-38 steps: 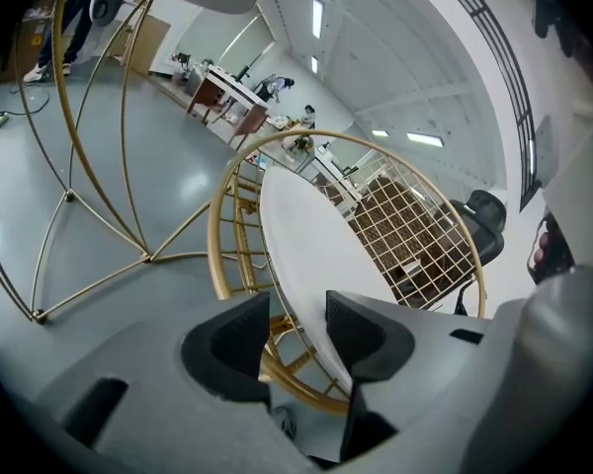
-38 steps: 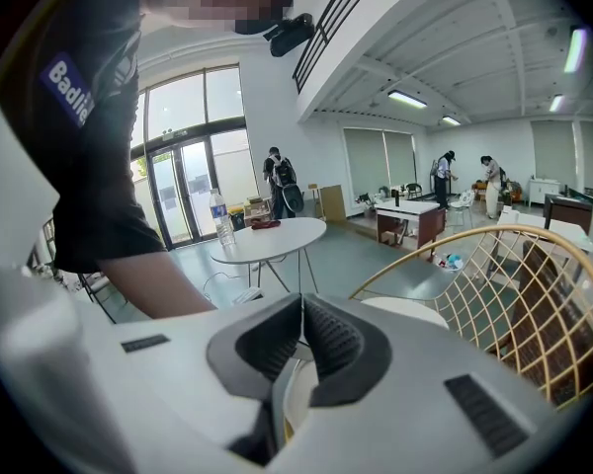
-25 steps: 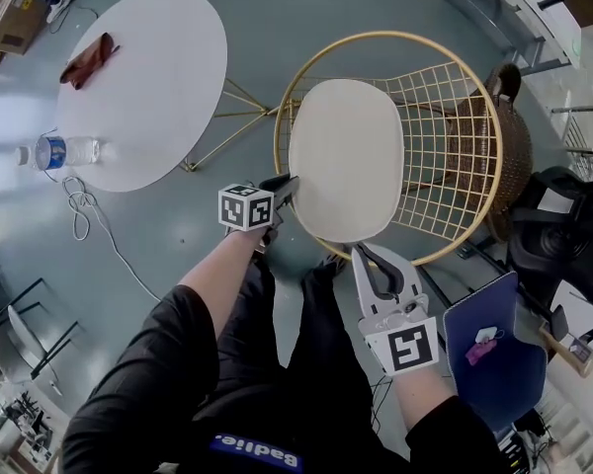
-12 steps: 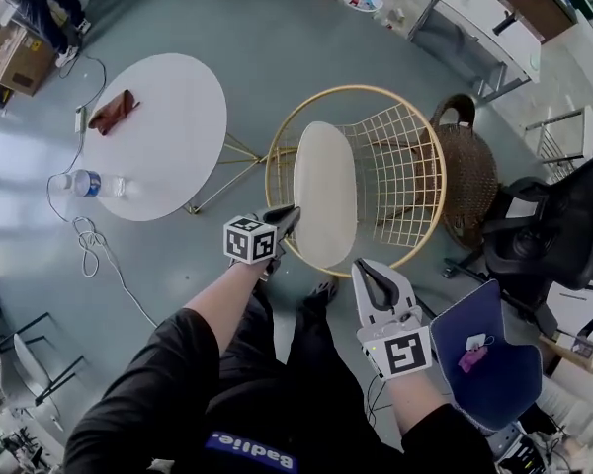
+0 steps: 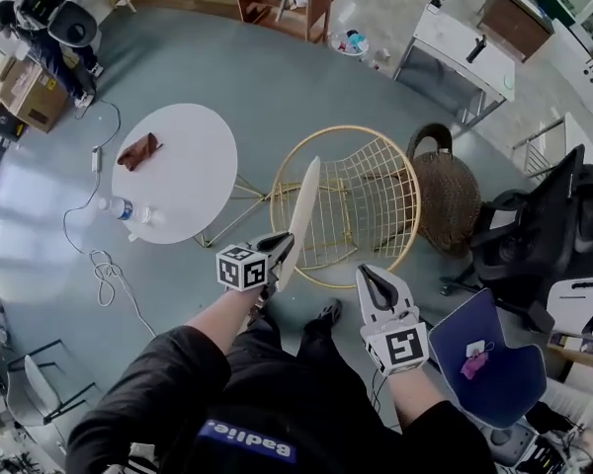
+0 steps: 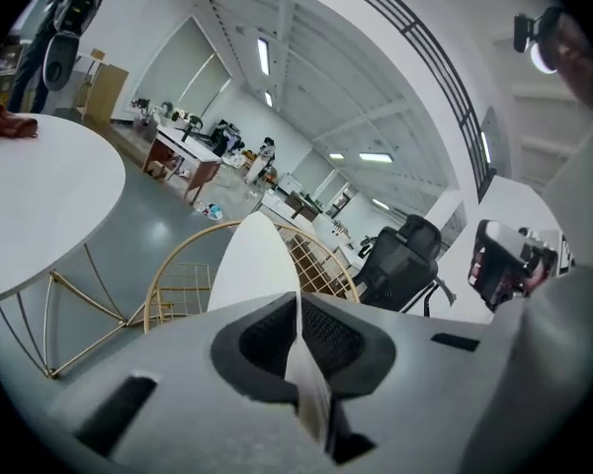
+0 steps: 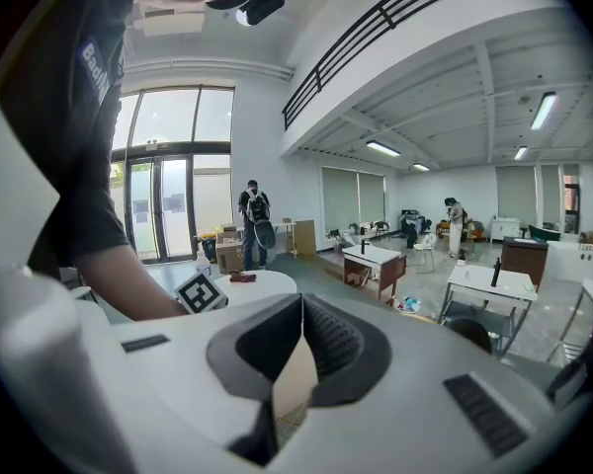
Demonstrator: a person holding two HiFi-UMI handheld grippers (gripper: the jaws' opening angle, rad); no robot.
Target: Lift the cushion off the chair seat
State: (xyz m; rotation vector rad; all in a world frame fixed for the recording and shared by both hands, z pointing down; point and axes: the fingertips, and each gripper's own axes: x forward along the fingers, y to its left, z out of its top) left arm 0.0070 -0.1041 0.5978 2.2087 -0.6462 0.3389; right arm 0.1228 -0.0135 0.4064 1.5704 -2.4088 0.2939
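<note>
The cream oval cushion (image 5: 304, 205) hangs clear of the gold wire chair (image 5: 376, 191), turned edge-on to the head view and standing nearly upright. My left gripper (image 5: 282, 241) grips its near lower edge; the jaws are closing with the cushion's edge between them. In the left gripper view the cushion (image 6: 252, 265) rises beyond the jaws of the left gripper (image 6: 298, 304), with the chair's rim (image 6: 178, 256) behind. My right gripper (image 5: 366, 272) hovers to the right of the cushion, apart from it, jaws shut on nothing. The right gripper (image 7: 301, 306) looks out over the room.
A round white table (image 5: 183, 181) at the left carries a red cloth (image 5: 138, 151) and a water bottle (image 5: 119, 207). A wicker chair (image 5: 450, 200) and a black office chair (image 5: 534, 235) stand right of the gold chair. A blue seat (image 5: 484, 358) is near my right arm. A cable (image 5: 104, 265) lies on the floor.
The cushion has come up off the chair seat and tipped from lying flat to edge-on. Both grippers have risen. The right gripper, earlier at the cushion's near edge, is now apart from it.
</note>
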